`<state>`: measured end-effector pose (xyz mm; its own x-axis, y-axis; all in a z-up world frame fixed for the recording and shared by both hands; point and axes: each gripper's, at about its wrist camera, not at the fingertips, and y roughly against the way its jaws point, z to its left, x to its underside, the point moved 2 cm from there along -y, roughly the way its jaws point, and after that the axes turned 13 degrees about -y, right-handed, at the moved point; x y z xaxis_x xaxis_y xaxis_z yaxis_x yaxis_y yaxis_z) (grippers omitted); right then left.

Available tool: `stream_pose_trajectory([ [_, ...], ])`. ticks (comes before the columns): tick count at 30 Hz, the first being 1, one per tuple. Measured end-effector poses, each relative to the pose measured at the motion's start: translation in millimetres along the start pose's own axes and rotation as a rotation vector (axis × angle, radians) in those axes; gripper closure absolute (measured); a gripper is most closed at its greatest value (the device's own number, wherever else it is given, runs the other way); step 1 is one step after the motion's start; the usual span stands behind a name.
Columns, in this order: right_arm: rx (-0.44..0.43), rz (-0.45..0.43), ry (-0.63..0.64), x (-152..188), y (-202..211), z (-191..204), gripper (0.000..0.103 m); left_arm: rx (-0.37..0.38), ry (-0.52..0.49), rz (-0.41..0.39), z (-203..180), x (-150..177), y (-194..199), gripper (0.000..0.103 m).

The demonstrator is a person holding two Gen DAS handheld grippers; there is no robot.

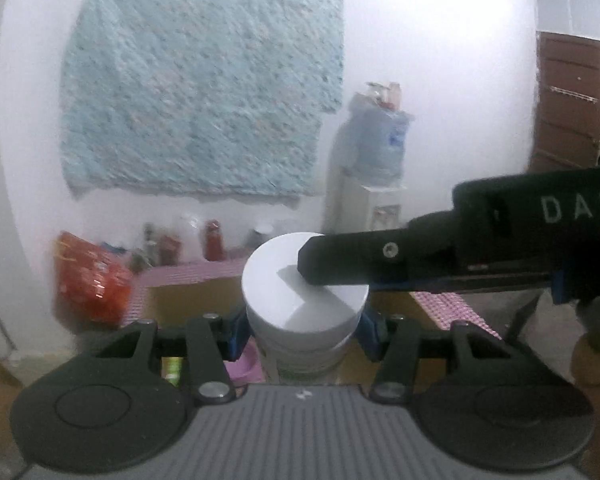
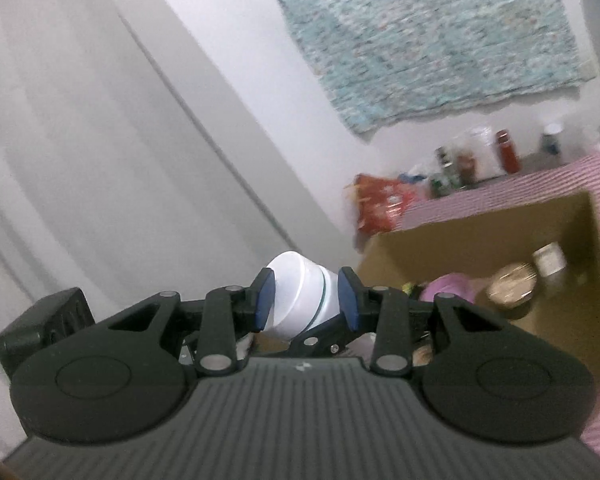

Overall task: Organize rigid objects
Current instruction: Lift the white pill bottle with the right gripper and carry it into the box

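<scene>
White jar [image 1: 304,300], round flat lid, thin green band below the lid, body label blurred. Held off the tabletop, above the near edge of an open cardboard box [image 2: 500,216]. Left gripper [image 1: 302,330] fingers clamped on the jar body. Right gripper [image 2: 306,300] fingers clamped across the lid. Box sits on a pink checked tabletop [image 2: 580,172].

Only readable bit is "DAS" in pale letters on the black body of the right tool [image 1: 332,270]; other labels too blurry.
</scene>
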<state>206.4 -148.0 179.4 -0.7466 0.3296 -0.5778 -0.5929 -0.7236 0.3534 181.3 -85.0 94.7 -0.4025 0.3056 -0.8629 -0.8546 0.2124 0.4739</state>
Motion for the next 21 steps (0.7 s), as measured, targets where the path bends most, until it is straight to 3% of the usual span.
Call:
stream_pose_trajectory([
  [4, 0.053, -0.001, -0.041, -21, -5, -39, 0.068, 0.056, 0.001, 0.056, -11, -6, -45, 0.049],
  [12, 0.125, 0.04, -0.135, -30, -24, -119, 0.068, 0.112, -0.009, 0.17, -26, 17, -101, 0.049],
  [21, 0.192, 0.086, -0.147, -17, -40, -156, 0.068, 0.165, 0.009, 0.267, -33, 32, -131, 0.049],
])
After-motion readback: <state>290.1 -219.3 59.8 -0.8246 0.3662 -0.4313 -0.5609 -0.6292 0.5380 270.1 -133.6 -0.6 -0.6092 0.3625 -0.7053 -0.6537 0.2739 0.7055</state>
